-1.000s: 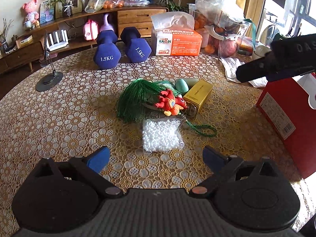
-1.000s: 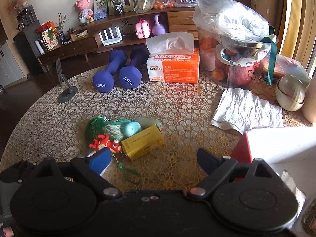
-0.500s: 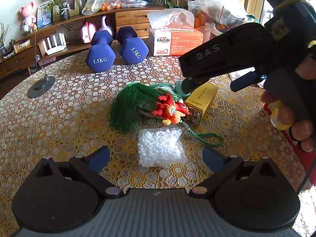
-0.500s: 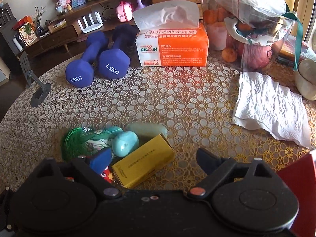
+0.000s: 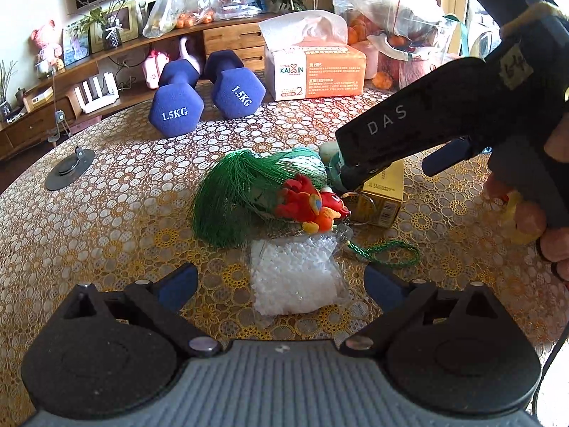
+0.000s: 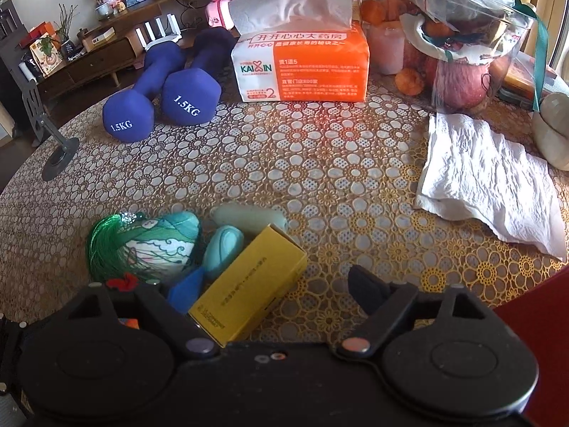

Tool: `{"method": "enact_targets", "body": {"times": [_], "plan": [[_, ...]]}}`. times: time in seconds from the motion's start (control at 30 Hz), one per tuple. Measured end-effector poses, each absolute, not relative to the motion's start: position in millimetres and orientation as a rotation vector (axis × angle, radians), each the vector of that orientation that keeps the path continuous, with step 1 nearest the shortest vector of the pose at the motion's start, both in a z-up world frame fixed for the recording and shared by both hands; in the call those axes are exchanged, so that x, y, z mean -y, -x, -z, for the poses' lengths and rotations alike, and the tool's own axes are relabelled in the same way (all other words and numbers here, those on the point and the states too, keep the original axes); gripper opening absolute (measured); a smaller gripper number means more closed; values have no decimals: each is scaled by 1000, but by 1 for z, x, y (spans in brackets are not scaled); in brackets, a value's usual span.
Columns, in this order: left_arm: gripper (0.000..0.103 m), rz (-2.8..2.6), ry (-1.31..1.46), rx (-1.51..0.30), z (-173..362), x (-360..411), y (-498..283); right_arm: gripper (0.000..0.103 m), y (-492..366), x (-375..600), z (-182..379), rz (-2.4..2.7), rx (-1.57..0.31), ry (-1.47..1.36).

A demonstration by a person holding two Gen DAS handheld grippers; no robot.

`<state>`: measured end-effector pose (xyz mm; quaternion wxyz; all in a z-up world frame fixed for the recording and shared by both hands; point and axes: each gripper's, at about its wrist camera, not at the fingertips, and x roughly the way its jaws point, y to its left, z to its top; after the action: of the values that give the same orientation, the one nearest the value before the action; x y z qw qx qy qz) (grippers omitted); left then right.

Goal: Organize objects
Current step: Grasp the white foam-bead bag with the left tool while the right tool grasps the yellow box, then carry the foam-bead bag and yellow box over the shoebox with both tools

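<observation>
A small pile lies mid-table: a yellow box (image 6: 249,284), a teal egg-shaped thing (image 6: 224,249), a pale green oblong (image 6: 249,215), a green tassel on a painted pouch (image 6: 142,245), a red dragon toy (image 5: 309,203) and a bag of white beads (image 5: 295,277). My right gripper (image 6: 275,286) straddles the yellow box, jaws closing. Its blue left finger (image 6: 186,290) sits by the box's side, the right finger stands clear. In the left wrist view its black housing (image 5: 409,131) hides part of the box (image 5: 384,192). My left gripper (image 5: 281,281) hangs open over the bead bag.
Two blue dumbbells (image 6: 160,96) and an orange tissue box (image 6: 302,67) stand behind the pile. A white paper towel (image 6: 487,181) and a bag of fruit (image 6: 458,53) lie at the right. A red box (image 6: 533,338) is at the near right, a grey stand (image 5: 67,167) at the left.
My right gripper came down from the right over the pile and now straddles the yellow box, jaws a little narrower. The left gripper edged closer to the bead bag.
</observation>
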<state>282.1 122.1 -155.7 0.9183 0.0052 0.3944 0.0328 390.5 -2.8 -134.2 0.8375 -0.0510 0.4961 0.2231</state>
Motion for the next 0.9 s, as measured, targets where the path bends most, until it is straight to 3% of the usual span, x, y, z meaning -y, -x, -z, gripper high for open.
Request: {"method": "enact_targets", "body": {"times": [0.07,0.23,0.3,0.4,0.53,0.6,0.9], "plan": [[97,-65,-28,-802,157,-121,-282,81,-389,4,134,-482,-1048,103],[68,-58,-25,-789,156,-120,-281,69,-385,1,133,-512,-1049,98],[55,-40,-29,-787,155,-118,-280,59,-383,1,133,-534,-1058,86],[47,-32,-55,-786,154,-112,-278,45,-379,2,132,-548,-1063,81],[43,-33,-64,-795,151,-109,-275,30,-372,3,132,-541,-1064,94],[38,-35,-67,-800,150,-108,-273,29,-368,8,132,-546,-1062,91],[35,-43,-5,-839,140,-110,-255,28,-339,36,117,-564,-1040,58]]}}
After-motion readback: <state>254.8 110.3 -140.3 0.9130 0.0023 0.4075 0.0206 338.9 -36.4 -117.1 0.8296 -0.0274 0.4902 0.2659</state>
